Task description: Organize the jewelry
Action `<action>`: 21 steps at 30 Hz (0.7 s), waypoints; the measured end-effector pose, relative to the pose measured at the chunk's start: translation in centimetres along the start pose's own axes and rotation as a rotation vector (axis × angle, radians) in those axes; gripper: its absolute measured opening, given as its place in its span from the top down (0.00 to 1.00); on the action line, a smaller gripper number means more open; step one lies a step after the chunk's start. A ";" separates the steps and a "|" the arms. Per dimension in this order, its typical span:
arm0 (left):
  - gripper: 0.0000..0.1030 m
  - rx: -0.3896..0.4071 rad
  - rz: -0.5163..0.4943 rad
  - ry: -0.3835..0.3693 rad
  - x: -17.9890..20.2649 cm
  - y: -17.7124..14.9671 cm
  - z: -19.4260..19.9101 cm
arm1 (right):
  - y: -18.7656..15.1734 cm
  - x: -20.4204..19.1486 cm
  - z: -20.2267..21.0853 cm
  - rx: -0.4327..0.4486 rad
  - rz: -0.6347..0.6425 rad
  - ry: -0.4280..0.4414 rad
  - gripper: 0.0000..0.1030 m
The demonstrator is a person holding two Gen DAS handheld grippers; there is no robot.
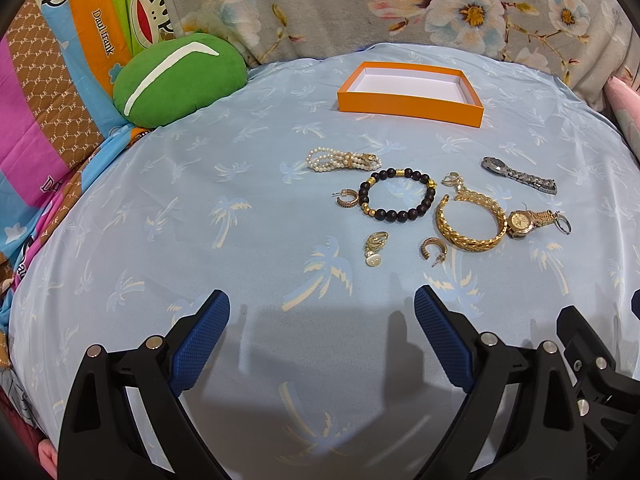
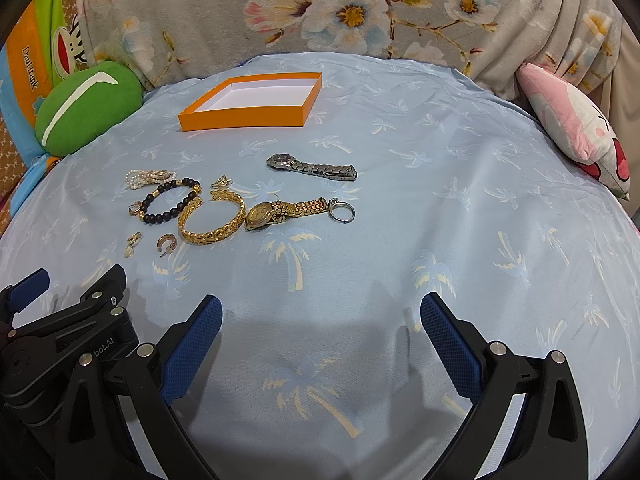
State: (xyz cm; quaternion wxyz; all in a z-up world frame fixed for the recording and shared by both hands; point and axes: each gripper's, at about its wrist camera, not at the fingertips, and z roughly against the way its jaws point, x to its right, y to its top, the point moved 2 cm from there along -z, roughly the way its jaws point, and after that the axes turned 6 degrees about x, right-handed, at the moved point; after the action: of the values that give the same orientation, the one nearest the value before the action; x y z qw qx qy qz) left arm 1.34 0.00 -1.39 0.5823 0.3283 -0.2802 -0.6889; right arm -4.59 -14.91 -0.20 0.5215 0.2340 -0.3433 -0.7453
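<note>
An empty orange box (image 1: 408, 106) (image 2: 244, 117) with a white inside sits at the back of the blue cloth. Jewelry lies in front of it: a pearl bracelet (image 1: 342, 160), a dark bead bracelet (image 1: 398, 196) (image 2: 170, 200), a gold chain bracelet (image 1: 470, 220) (image 2: 212, 218), a gold watch (image 1: 532, 222) (image 2: 284, 210), a silver watch (image 1: 518, 174) (image 2: 312, 168), hoop earrings (image 1: 348, 198) (image 1: 432, 250) and a small pearl earring (image 1: 374, 246). My left gripper (image 1: 322, 312) is open and empty, short of the jewelry. My right gripper (image 2: 320, 314) is open and empty, beside the left one.
A green round cushion (image 1: 178, 78) (image 2: 88, 106) lies at the back left. A pink plush pillow (image 2: 576, 124) lies at the right edge. Floral fabric (image 1: 400, 4) rises behind the cloth. Striped cartoon bedding (image 1: 48, 100) lies at the left.
</note>
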 end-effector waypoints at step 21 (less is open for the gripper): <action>0.12 0.001 0.002 -0.002 0.0 0.0 0.0 | 0.0 0.1 0.0 -0.001 -0.003 0.015 0.05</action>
State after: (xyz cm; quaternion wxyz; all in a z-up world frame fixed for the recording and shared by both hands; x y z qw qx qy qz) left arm 1.33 0.01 -1.38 0.5825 0.3278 -0.2814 -0.6885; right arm -4.70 -15.01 -0.20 0.5229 0.2397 -0.3385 -0.7447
